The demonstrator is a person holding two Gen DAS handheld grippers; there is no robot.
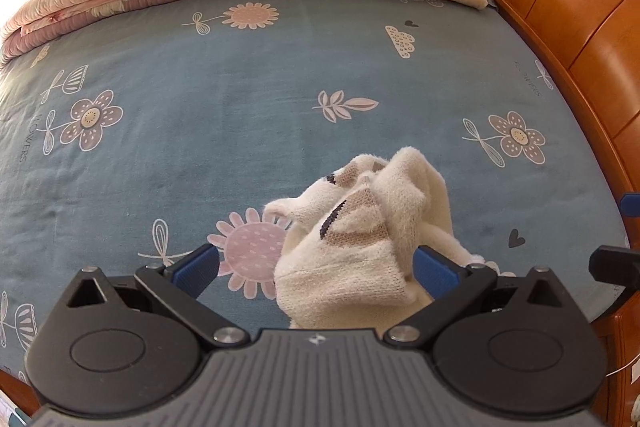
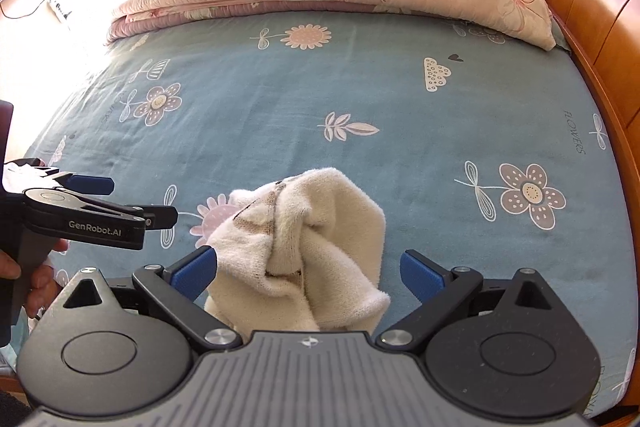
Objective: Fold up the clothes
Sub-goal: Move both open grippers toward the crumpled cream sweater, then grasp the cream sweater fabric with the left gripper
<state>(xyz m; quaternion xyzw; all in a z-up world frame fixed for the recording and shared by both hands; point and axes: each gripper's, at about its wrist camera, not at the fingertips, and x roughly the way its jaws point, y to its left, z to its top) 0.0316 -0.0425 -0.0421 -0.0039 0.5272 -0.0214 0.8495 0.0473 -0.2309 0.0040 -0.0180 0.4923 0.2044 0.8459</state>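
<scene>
While the cream sweater point(image 2: 304, 251) sits in a crumpled heap on the blue flowered bed sheet point(image 2: 312, 99), near the bed's front edge and not flat or squared off, you have both tools hovering close to it with nothing in their grip. Your right gripper point(image 2: 308, 271) is spread wide, its 2 blue pads either side of the heap. Your left gripper point(image 1: 316, 271) is spread too, with the knit bunched against its right-hand pad point(image 1: 436, 273) but not pinched.

Expect the sweater to be light, soft and floppy: fuzzy knit that sags and stretches when lifted by 1 point, and clings to itself where layers overlap. It is not fragile or slippery, so a firm pinch should hold.

I judge the ribbed band point(image 1: 340, 287) at the near side the best place to take hold, since it is denser than the loose folds. Pinch only 1 layer there; grabbing the bulge in the middle would lift the whole wad together.
</scene>
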